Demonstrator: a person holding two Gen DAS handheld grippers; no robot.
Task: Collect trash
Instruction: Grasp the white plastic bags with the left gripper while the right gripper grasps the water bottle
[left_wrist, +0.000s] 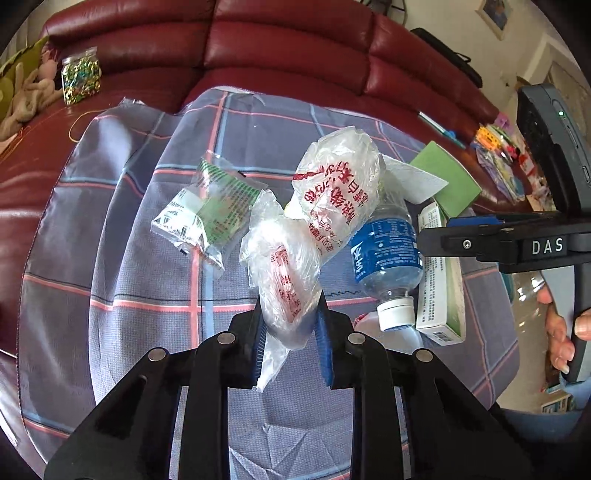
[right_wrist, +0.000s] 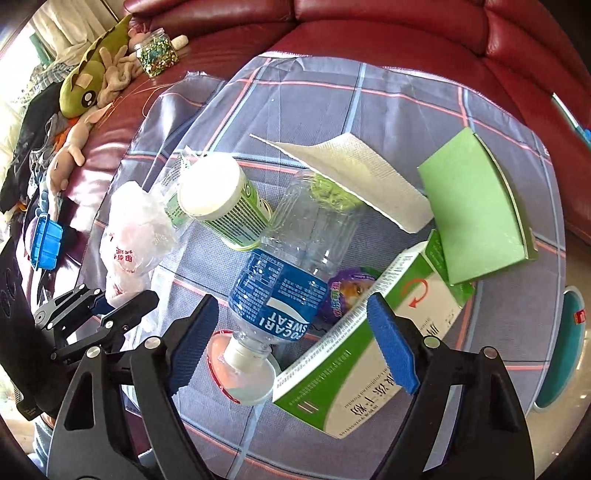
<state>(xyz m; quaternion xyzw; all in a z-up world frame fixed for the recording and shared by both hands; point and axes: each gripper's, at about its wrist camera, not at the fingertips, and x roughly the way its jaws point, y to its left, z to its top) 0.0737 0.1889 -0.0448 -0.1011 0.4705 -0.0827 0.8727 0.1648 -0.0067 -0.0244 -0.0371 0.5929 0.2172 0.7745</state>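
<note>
My left gripper (left_wrist: 290, 332) is shut on a crumpled clear plastic bag with red print (left_wrist: 314, 221) and holds it above the plaid cloth (left_wrist: 147, 295); the bag also shows in the right wrist view (right_wrist: 136, 236), with the left gripper (right_wrist: 105, 301) below it. My right gripper (right_wrist: 291, 343) is open and empty, its jaws on either side of a Pocari Sweat bottle (right_wrist: 284, 280) lying neck toward me. Beside the bottle lie a green-and-white box (right_wrist: 369, 354), a green-labelled cup (right_wrist: 225, 206), a paper towel (right_wrist: 354, 166) and a flat green box (right_wrist: 476, 206).
A green-printed wrapper (left_wrist: 207, 210) lies on the cloth. A purple packet (right_wrist: 351, 291) sits under the bottle and a lid (right_wrist: 240, 373) lies at its neck. The red leather sofa (left_wrist: 258, 44) surrounds the cloth, with a glitter jar (right_wrist: 157, 55) and plush toys (right_wrist: 92, 81) at the left.
</note>
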